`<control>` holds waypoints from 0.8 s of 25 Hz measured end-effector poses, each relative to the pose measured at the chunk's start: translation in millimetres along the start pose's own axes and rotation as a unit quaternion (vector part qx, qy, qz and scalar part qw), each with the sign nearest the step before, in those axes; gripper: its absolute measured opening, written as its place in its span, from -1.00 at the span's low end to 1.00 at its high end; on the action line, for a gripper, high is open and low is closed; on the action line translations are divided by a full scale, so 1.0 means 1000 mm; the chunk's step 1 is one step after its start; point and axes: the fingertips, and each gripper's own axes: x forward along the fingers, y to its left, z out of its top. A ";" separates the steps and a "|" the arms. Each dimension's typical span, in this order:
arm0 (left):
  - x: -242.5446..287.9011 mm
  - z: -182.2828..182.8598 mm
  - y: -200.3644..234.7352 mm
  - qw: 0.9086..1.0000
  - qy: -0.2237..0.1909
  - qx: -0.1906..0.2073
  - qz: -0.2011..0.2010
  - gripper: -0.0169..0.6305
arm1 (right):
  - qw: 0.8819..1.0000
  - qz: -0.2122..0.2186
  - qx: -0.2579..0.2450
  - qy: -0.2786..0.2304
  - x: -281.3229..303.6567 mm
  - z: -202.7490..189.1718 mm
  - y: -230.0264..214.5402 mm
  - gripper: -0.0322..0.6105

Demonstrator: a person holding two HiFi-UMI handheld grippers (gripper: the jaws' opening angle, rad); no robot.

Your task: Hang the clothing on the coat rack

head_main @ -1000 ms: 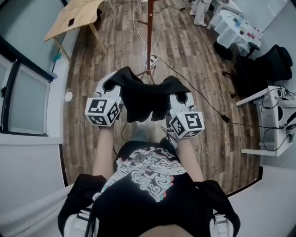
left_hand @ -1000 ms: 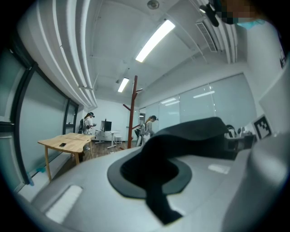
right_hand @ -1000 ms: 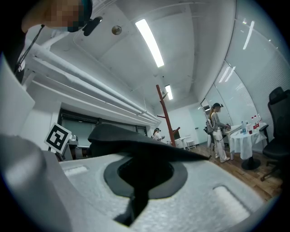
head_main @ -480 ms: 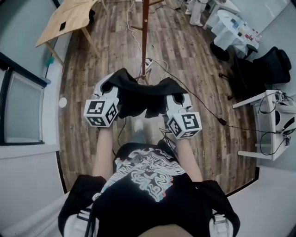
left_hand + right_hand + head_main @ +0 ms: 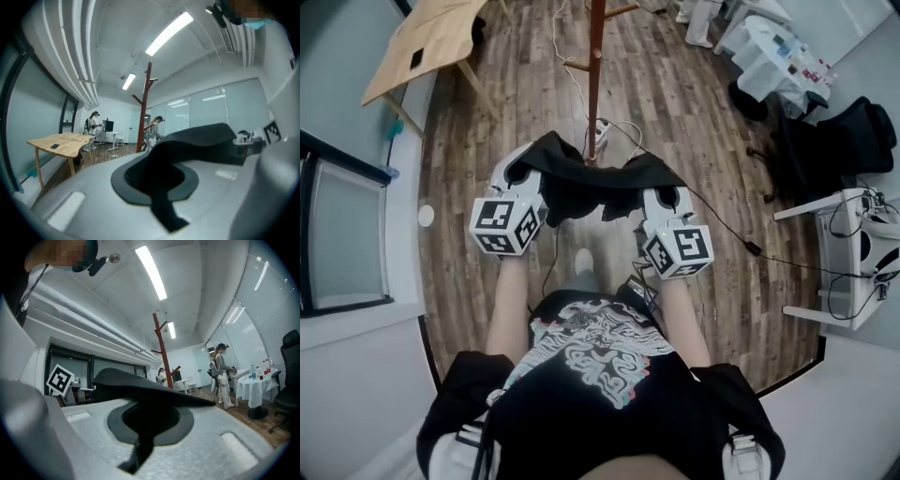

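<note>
A black garment (image 5: pixel 586 187) is stretched between my two grippers in front of my chest, sagging in the middle. My left gripper (image 5: pixel 531 167) is shut on its left edge and my right gripper (image 5: pixel 662 191) is shut on its right edge. The fingertips are covered by cloth. The brown wooden coat rack (image 5: pixel 594 75) stands on the floor straight ahead, its pole just past the garment. In the left gripper view the black cloth (image 5: pixel 197 140) drapes over the jaws, with the coat rack (image 5: pixel 144 108) beyond. The right gripper view has the black cloth (image 5: pixel 140 385) the same way, and the coat rack (image 5: pixel 161 352) behind it.
A light wooden table (image 5: pixel 431 37) stands at far left beside a glass wall. Cables (image 5: pixel 722 220) and a power strip lie on the plank floor by the rack's foot. A black office chair (image 5: pixel 834 141), a white desk (image 5: pixel 853 253) and a white round table (image 5: pixel 769 56) are on the right. People stand far off.
The coat rack's pole has come closer and stands taller in the head view. The garment hangs shorter between the grippers, which keep their hold and their spacing.
</note>
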 end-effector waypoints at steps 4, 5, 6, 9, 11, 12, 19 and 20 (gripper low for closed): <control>0.030 0.000 0.018 1.000 0.005 -0.001 -0.012 -0.92 | 1.000 -0.014 0.002 0.004 0.029 -0.006 -0.015 -0.89; 0.038 -0.001 0.020 1.000 0.008 -0.001 -0.016 -0.92 | 1.000 -0.019 0.005 0.007 0.036 -0.009 -0.021 -0.89; 0.045 -0.002 0.023 1.000 0.011 -0.001 -0.020 -0.92 | 1.000 -0.024 0.008 0.011 0.042 -0.012 -0.026 -0.89; 0.064 -0.006 0.033 0.999 0.017 -0.004 -0.033 -0.92 | 0.999 -0.037 0.014 0.017 0.061 -0.019 -0.035 -0.89; 0.077 -0.008 0.043 0.999 0.020 -0.009 -0.039 -0.92 | 0.999 -0.042 0.012 0.018 0.074 -0.020 -0.038 -0.89; 0.082 -0.009 0.046 0.999 0.021 -0.011 -0.041 -0.92 | 0.999 -0.044 0.011 0.019 0.079 -0.021 -0.040 -0.89; 0.098 -0.008 0.066 0.999 0.019 -0.021 -0.039 -0.92 | 0.999 -0.046 0.007 0.027 0.103 -0.025 -0.044 -0.89; 0.100 -0.007 0.069 0.999 0.018 -0.021 -0.038 -0.92 | 0.999 -0.045 0.004 0.027 0.106 -0.024 -0.043 -0.89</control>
